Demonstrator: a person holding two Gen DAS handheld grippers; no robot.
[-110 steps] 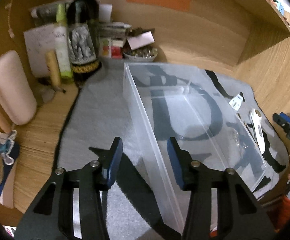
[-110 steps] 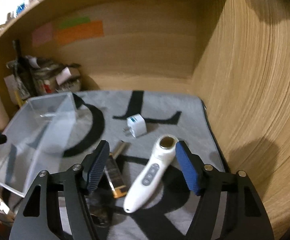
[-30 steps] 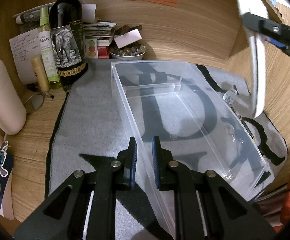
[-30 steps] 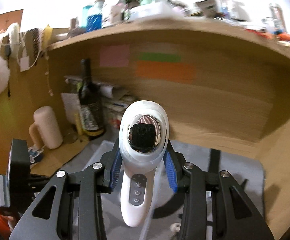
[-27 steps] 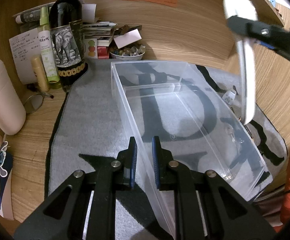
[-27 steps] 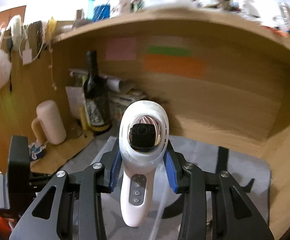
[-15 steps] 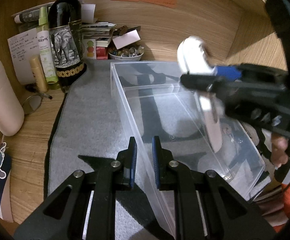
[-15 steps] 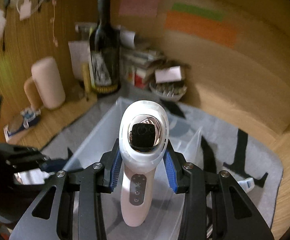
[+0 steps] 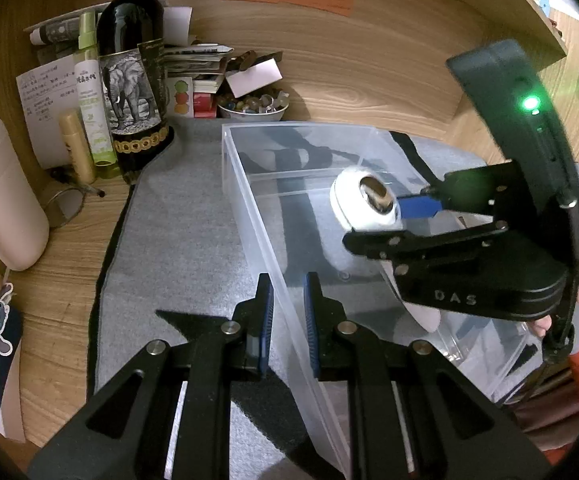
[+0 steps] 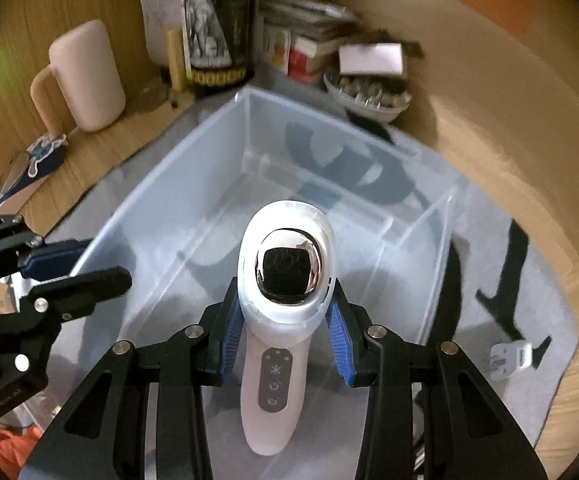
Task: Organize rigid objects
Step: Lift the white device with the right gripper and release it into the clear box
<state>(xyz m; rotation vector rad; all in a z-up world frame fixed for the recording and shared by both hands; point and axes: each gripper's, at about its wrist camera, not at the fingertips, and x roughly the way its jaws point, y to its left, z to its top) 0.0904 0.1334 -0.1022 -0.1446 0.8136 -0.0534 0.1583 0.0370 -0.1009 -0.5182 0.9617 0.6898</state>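
Note:
A clear plastic bin (image 9: 249,200) stands on a grey mat (image 9: 177,240). My left gripper (image 9: 288,312) is shut on the bin's near left wall. My right gripper (image 10: 285,332) is shut on a white handheld device (image 10: 277,332) with a chrome head and holds it inside the bin (image 10: 161,216), just above the floor. In the left wrist view the device (image 9: 363,204) and right gripper (image 9: 405,220) show over the bin's middle. The left gripper (image 10: 49,272) shows at the bin's left wall in the right wrist view.
A wine bottle (image 9: 133,76), a green spray bottle (image 9: 91,92), a pink mug (image 9: 1,196), a bowl of small items (image 9: 251,106) and papers crowd the back left. A white plug adapter (image 10: 507,358) lies on the mat right of the bin. Wooden walls enclose the back and right.
My right gripper has carried the white device from high above down into the bin. My left gripper has kept its grip on the bin wall.

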